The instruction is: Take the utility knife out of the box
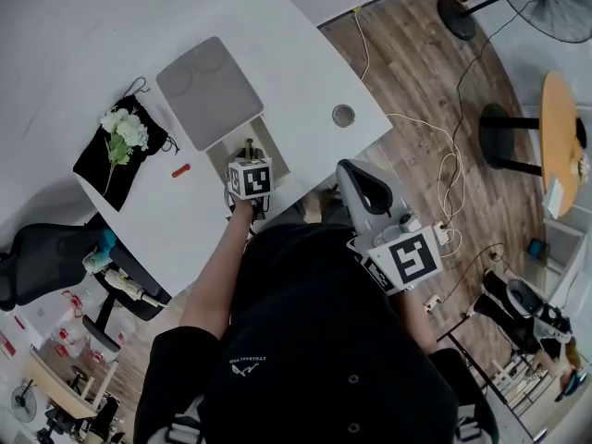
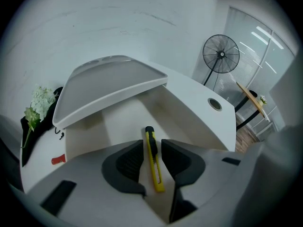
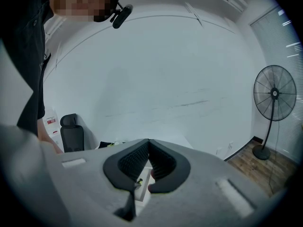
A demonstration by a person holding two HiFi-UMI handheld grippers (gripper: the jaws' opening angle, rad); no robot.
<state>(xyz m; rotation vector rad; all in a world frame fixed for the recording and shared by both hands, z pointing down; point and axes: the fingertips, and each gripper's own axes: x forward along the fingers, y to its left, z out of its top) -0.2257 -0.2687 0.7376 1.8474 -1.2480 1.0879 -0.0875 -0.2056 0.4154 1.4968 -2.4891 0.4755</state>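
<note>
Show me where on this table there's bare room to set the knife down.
Widest bare stretch: between the open box and the round hole, running to the table's far side. A smaller patch lies between the red piece and the near edge. Crowded: the black bag under the flowers, and the box, where the left gripper hangs.

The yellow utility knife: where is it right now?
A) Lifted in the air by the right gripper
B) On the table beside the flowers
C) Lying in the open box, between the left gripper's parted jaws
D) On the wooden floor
C: the left gripper view shows the utility knife lying flat on the bottom of the box, with the left gripper over it, its jaws apart on either side.
</note>
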